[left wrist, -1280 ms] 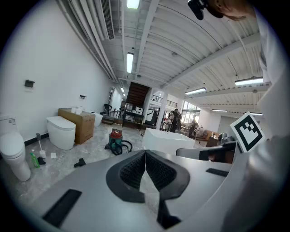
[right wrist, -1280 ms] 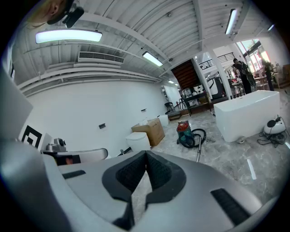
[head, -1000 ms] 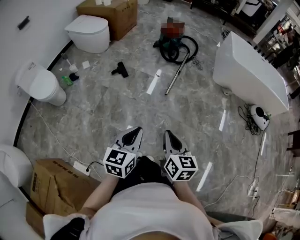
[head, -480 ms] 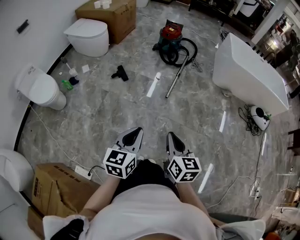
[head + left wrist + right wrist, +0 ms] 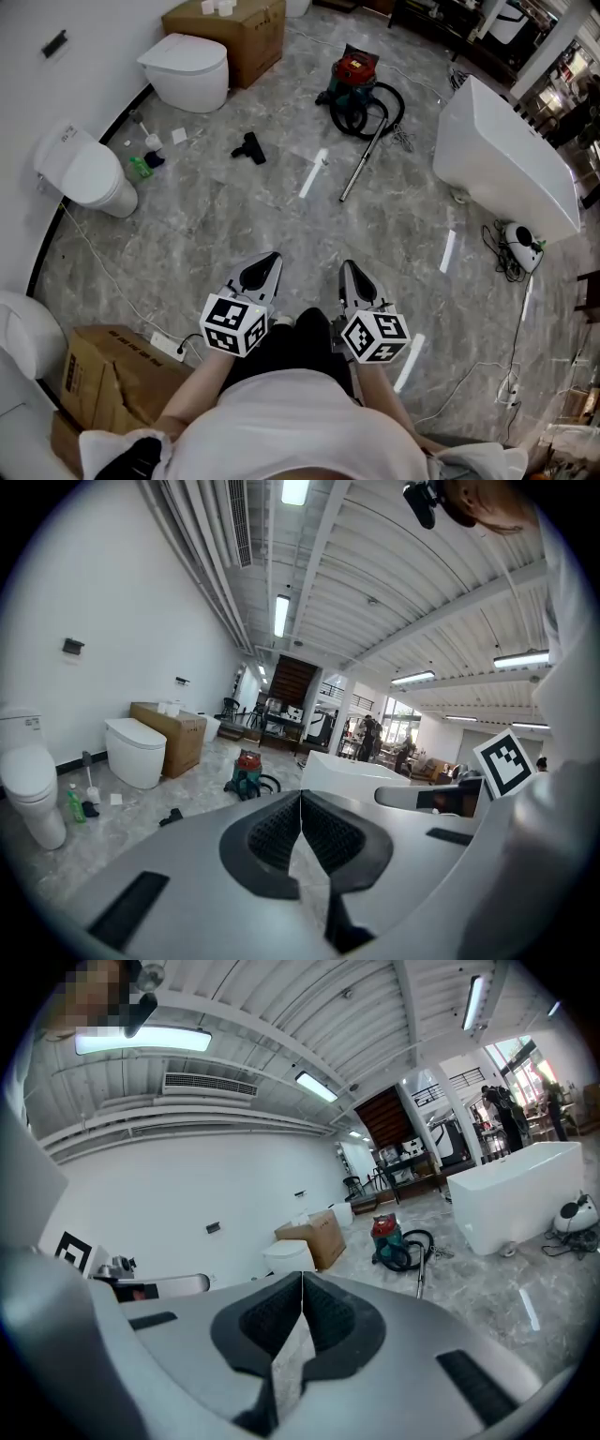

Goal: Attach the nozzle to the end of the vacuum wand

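The black nozzle (image 5: 249, 147) lies alone on the marble floor, far ahead and left. The metal vacuum wand (image 5: 364, 169) lies on the floor to its right, joined by a black hose to the red and green vacuum (image 5: 356, 77). Low in the head view, close to my body, are my left gripper (image 5: 267, 267) and right gripper (image 5: 352, 277). Both are shut with nothing between the jaws and well short of the parts. The left gripper view shows the nozzle (image 5: 171, 816) and vacuum (image 5: 247, 772) beyond the gripper (image 5: 301, 799). The right gripper view shows the wand (image 5: 420, 1281) beyond the gripper (image 5: 302, 1279).
Two toilets (image 5: 187, 70) (image 5: 89, 173) and a cardboard box (image 5: 230, 28) line the left wall, with a green bottle (image 5: 141, 167) on the floor. A white bathtub (image 5: 506, 159) stands at the right with cables beside it. Another cardboard box (image 5: 122, 366) and a power strip (image 5: 164, 336) sit near my left.
Both grippers have edged forward together, still shut and empty. The vacuum, wand and nozzle sit slightly lower and further right in the head view.
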`<state>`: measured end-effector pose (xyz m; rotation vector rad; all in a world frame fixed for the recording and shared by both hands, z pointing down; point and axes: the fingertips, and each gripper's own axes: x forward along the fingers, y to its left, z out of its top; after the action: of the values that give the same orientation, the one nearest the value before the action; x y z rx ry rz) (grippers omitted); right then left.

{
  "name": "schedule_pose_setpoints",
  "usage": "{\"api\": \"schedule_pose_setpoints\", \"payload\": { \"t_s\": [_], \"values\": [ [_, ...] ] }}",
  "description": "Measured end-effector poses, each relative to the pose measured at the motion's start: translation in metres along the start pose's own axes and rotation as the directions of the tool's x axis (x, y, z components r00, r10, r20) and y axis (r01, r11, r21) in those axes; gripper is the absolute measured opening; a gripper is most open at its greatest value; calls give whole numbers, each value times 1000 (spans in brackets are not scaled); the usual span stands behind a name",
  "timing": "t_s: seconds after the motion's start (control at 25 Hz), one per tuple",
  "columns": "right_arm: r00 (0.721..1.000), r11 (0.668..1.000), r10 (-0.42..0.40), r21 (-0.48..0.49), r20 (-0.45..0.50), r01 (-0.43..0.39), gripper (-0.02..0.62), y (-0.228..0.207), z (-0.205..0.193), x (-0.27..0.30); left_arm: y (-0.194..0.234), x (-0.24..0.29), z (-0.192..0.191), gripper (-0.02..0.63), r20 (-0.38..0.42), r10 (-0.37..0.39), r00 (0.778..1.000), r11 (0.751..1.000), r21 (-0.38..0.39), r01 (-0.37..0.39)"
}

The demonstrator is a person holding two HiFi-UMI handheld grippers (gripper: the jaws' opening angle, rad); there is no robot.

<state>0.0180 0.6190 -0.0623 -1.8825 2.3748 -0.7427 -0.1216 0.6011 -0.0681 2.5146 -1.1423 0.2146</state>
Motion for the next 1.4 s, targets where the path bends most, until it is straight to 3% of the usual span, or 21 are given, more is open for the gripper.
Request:
{"api": "schedule_pose_setpoints", "payload": {
  "t_s": [0.48,0.84,1.04,1.4],
  "values": [
    [998,999,-37,0,40,37,17,-27,19,33,22,30,-1,11,-13,20,1000,1000,-18,-20],
    [997,999,-42,11,66,41,17,-70,65,96,48,99,37,11,13,51,999,999,-18,-51],
    [997,998,26,60,67,-30,17,-77,86,143,62,139,62,11,22,36,999,999,-4,-36],
    [994,994,102,26,24,-103,17,-86,108,215,101,186,87,11,40,131,990,991,-30,-130]
  ]
}}
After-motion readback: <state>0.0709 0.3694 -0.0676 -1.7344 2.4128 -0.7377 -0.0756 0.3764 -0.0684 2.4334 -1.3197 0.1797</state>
